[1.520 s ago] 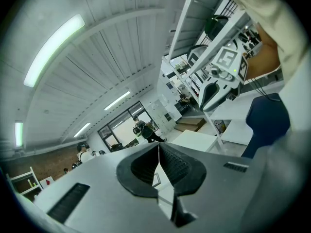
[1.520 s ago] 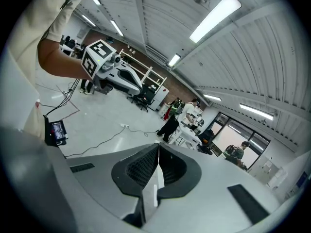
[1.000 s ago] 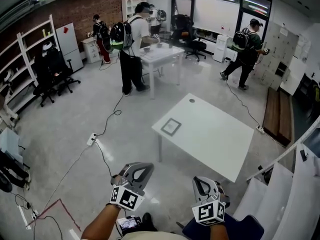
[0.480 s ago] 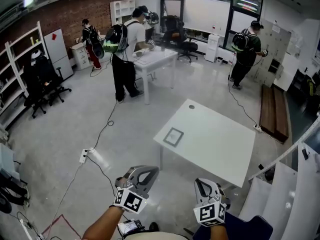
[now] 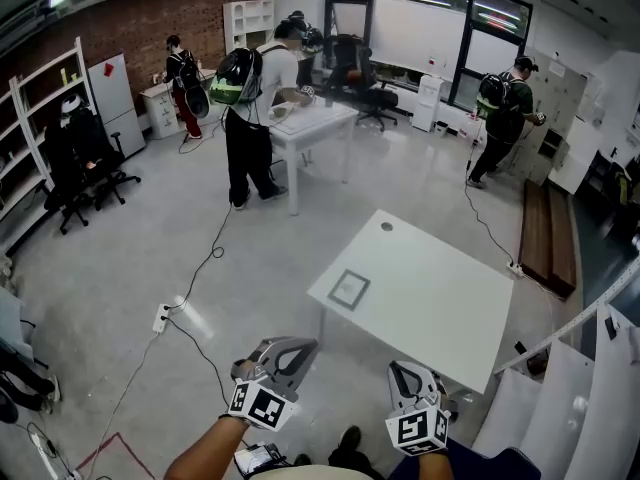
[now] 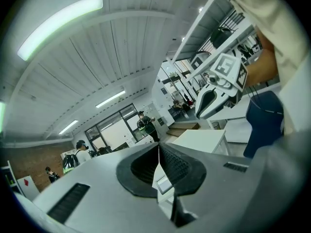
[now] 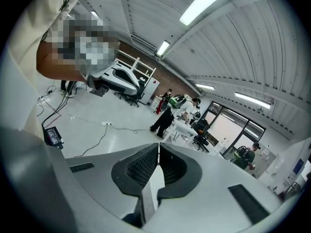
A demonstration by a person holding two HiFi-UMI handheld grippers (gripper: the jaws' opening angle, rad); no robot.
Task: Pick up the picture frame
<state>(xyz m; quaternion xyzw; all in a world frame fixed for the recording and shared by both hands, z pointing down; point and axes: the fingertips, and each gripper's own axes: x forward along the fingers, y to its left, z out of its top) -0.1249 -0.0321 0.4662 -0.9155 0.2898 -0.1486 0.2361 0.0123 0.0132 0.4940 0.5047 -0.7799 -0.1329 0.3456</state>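
Note:
The picture frame (image 5: 349, 290), a small grey-edged square, lies flat near the left corner of a white table (image 5: 440, 308) ahead of me. The left gripper view shows the frame (image 6: 164, 184) through the slot under the jaws. Both grippers hang over the floor, short of the table. My left gripper (image 5: 303, 348) is shut and holds nothing. My right gripper (image 5: 399, 369) is likewise shut and holds nothing. In the gripper views, the jaws of the left gripper (image 6: 158, 147) and of the right gripper (image 7: 158, 147) meet in a thin line.
Cables and a power strip (image 5: 160, 317) run over the floor at the left. A person (image 5: 250, 118) stands at a second white table (image 5: 315, 118) behind. Another person (image 5: 497, 118) walks at the back right. A bench (image 5: 545, 238) and white panels (image 5: 560, 398) line the right.
The white table with the frame has come slightly nearer and lower in the head view as I walk toward it. Both grippers keep their place in the view and stay shut.

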